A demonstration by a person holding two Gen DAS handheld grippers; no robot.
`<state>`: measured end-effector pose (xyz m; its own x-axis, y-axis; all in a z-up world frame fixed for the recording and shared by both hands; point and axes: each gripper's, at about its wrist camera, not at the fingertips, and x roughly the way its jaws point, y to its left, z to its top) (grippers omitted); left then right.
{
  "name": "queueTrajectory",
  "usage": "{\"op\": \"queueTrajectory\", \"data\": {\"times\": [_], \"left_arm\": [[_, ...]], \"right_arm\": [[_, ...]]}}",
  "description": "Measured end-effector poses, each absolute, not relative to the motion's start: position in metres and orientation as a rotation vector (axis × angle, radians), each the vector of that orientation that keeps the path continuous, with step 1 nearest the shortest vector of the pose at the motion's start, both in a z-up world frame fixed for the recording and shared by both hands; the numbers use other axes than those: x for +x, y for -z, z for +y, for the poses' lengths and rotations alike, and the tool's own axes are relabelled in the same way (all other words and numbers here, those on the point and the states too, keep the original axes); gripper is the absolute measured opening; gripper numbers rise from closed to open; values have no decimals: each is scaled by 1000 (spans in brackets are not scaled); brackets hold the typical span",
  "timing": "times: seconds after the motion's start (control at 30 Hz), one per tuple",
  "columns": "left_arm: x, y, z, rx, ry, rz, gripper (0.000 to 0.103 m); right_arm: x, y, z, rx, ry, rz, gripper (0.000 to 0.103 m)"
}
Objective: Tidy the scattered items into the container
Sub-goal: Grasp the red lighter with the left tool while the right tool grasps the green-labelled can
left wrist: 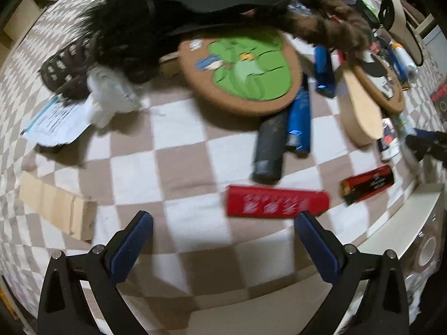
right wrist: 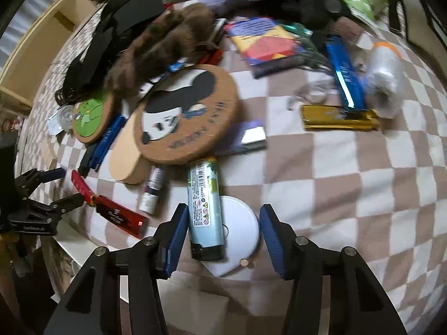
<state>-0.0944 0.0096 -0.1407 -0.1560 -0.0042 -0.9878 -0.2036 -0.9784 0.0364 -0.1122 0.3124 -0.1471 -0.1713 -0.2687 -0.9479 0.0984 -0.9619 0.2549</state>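
right wrist view: my right gripper (right wrist: 220, 237) points steeply down at the checked blanket (right wrist: 349, 195), jaws at a middling width, straddling a pale blue tube (right wrist: 205, 212) that lies across a white round disc (right wrist: 243, 223). the left pad (right wrist: 176, 240) stands just beside the tube's wall, whether touching i cannot tell; the right pad is apart from the tube, at the disc's rim. nothing is gripped yet.

handling, as i judge it: the tube looks light and stiff, with a glossy label that may slip, and being round it could roll off the disc. i would take it across its lower body, just above the dark cap, squarely between the pads. the disc beneath looks flat and thin, hard to pinch from above.

left wrist view: my left gripper (left wrist: 223, 226) hangs straight down with jaws wide and empty. a red flat box (left wrist: 276, 201) lies just beyond its right fingertip (left wrist: 307, 223), near the blanket's edge beside a white ledge (left wrist: 405, 223); it seems light and rigid, best held across its narrow width. a darker red-and-gold box (left wrist: 367, 184) lies just beside it.

the container is not clearly identifiable in either view.
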Motion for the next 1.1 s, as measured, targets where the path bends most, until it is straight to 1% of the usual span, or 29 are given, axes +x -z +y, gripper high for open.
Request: {"op": "queueTrajectory", "data": {"times": [0.07,0.13,0.2,0.37,0.43,0.5,0.73,0.77,0.83,0.87,0.9,0.93,1.03,1.1], "left_arm": [[-91,142,2,-1959,-2309,298,103],[-90,140,-8,-1965,-2310,239,103],[-88,137,-10,-1952,-2314,237,102],[-86,133,10,-1850,-2308,403,103],[-89,132,18,-1835,-2310,438,103],[-92,131,24,-1829,-2305,441,103],[-100,129,43,-1788,-2246,367,102],[-101,129,44,-1783,-2231,347,93],[-102,126,45,-1782,-2208,306,82],[-102,124,46,-1778,-2203,299,73],[-102,121,47,-1772,-2196,291,67],[-101,119,47,-1767,-2187,284,57],[-97,115,49,-1764,-2170,283,45],[-94,113,47,-1767,-2163,280,42]], "right_arm": [[-113,146,319,1856,2232,-215,53],[-113,145,326,1866,2236,-236,53],[-113,145,330,1872,2235,-259,53],[-112,144,334,1878,2233,-275,53],[-112,143,336,1881,2229,-280,53],[-112,142,338,1884,2224,-287,53],[-113,140,344,1896,2214,-297,53],[-114,140,345,1898,2213,-301,53],[-114,140,346,1902,2210,-311,53],[-115,140,347,1904,2209,-314,53],[-115,140,348,1905,2208,-318,53],[-115,139,348,1906,2207,-320,53],[-116,138,350,1909,2207,-319,53],[-116,137,351,1910,2208,-321,53]]}}
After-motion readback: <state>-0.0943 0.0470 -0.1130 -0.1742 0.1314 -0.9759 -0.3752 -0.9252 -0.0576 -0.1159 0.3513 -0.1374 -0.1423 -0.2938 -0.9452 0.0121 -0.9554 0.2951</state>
